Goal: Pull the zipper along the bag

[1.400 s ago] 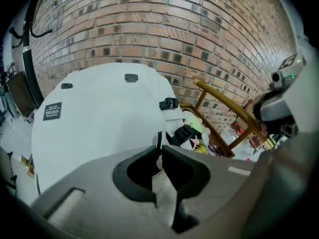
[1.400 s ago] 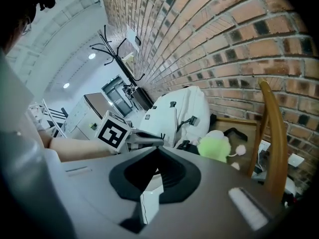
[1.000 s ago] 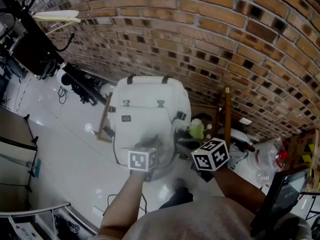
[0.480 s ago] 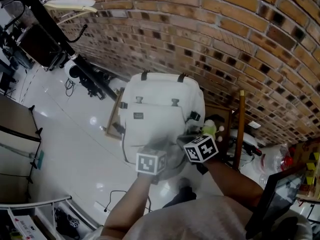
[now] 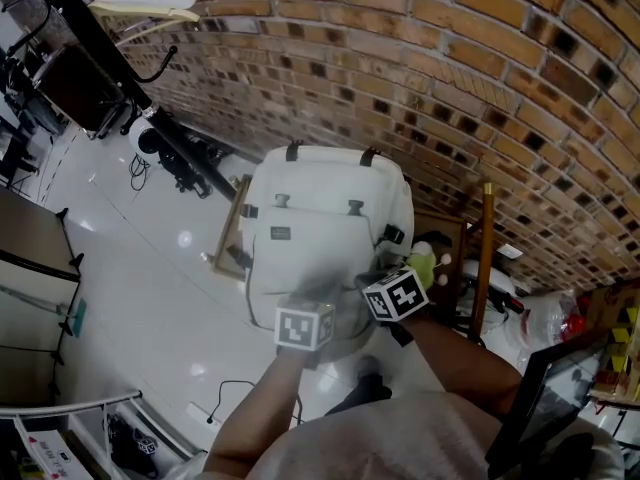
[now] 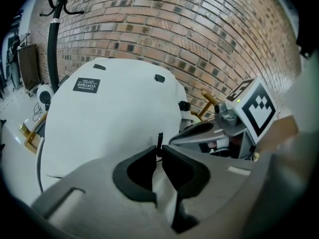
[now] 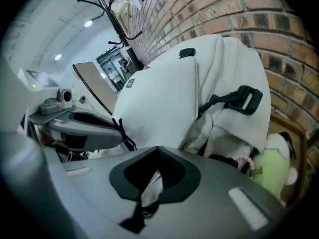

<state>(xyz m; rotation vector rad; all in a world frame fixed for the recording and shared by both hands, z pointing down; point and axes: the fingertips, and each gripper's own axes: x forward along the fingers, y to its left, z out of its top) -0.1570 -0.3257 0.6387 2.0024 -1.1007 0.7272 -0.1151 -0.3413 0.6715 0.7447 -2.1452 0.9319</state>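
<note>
The left gripper (image 6: 159, 149) is pinching the black zipper pull (image 6: 159, 138), jaws nearly together, likely to draw it along the bag (image 6: 114, 118). The right gripper (image 7: 157, 149) is clamping a fold of the bag's fabric, probably bracing it against that pull. The bag, white and plump with black buckles (image 7: 246, 99), is leaning upright against the brick wall (image 5: 450, 88).

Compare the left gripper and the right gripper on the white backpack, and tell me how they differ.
The left gripper pinches the thin black zipper pull, while the right gripper is closed on white fabric of the backpack. In the head view the left gripper sits at the middle of the backpack's near end, and the right gripper sits toward its right side. Both are shut on something, and they are close together.
</note>
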